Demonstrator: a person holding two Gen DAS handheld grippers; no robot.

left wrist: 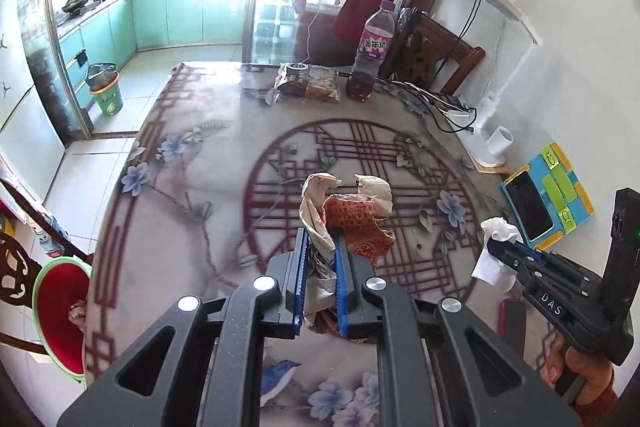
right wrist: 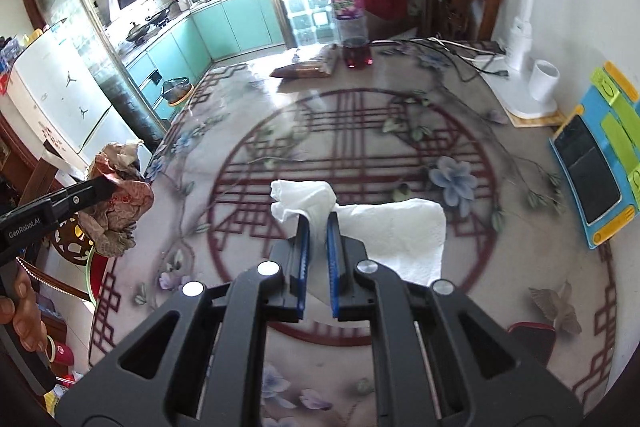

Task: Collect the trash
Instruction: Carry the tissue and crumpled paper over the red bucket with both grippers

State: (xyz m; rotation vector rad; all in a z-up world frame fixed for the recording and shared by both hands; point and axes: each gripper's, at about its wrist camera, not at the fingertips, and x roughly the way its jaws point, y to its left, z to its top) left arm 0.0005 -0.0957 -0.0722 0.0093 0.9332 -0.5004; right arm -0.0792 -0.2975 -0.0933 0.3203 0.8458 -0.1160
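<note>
My left gripper [left wrist: 322, 233] is shut on a crumpled red and beige paper wrapper [left wrist: 352, 215] and holds it above the patterned table [left wrist: 192, 187]. It also shows at the left of the right wrist view [right wrist: 108, 187] with the wrapper [right wrist: 120, 203] in it. My right gripper [right wrist: 318, 221] is shut on a white paper towel [right wrist: 392, 231] above the table. It shows at the right of the left wrist view [left wrist: 494, 247] with the towel [left wrist: 496, 251]. A red bin with a green rim [left wrist: 60, 311] stands on the floor to the left of the table.
At the table's far edge lie a snack packet [left wrist: 308, 85] and a purple-labelled bottle [left wrist: 370, 55]. At the right are a white lamp base [right wrist: 524, 83], a white cup [right wrist: 544, 79], cables [left wrist: 444, 107] and a blue tray with a phone [left wrist: 548, 199]. A green bin [left wrist: 105, 89] stands on the kitchen floor.
</note>
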